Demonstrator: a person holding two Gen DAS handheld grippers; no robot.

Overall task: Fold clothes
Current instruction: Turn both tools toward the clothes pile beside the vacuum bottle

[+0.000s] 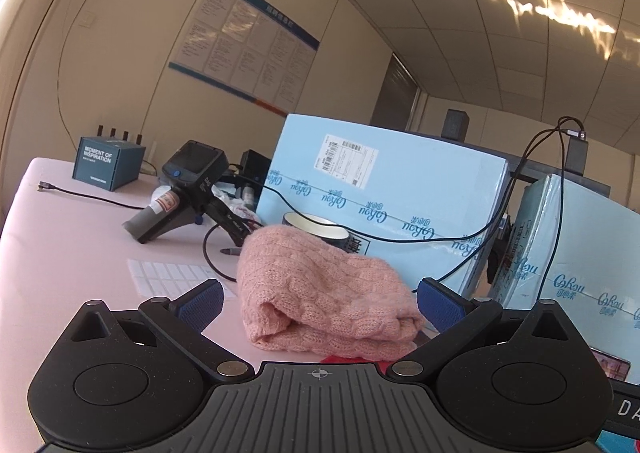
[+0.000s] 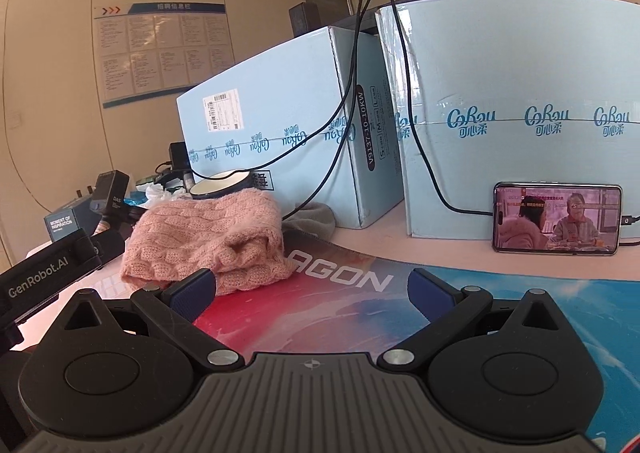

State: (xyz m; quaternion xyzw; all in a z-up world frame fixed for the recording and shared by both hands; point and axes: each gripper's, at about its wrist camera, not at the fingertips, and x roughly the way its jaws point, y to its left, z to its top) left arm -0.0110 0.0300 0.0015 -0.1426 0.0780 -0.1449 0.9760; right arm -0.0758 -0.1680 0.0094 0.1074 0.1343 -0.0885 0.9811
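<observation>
A pink cable-knit garment [image 1: 324, 293] lies folded in a thick bundle on the table. In the left wrist view it sits just beyond and between the blue pads of my left gripper [image 1: 320, 299], which is open and not touching it. In the right wrist view the same pink knit [image 2: 208, 241] rests on the edge of a red and blue mat [image 2: 340, 305], ahead and to the left of my right gripper [image 2: 310, 291]. That gripper is open too, with only the mat between its fingers; its left pad [image 2: 192, 289] is close to the knit's hem.
Two light blue cartons [image 2: 288, 121] [image 2: 520, 113] stand behind the knit, with black cables [image 2: 352, 105] draped over them. A bowl [image 1: 316, 227] sits behind the garment. A phone [image 2: 558, 217] leans on the right carton. A black device [image 1: 188, 189], a small dark box [image 1: 106, 167] and my left gripper's body [image 2: 52, 269] are at left.
</observation>
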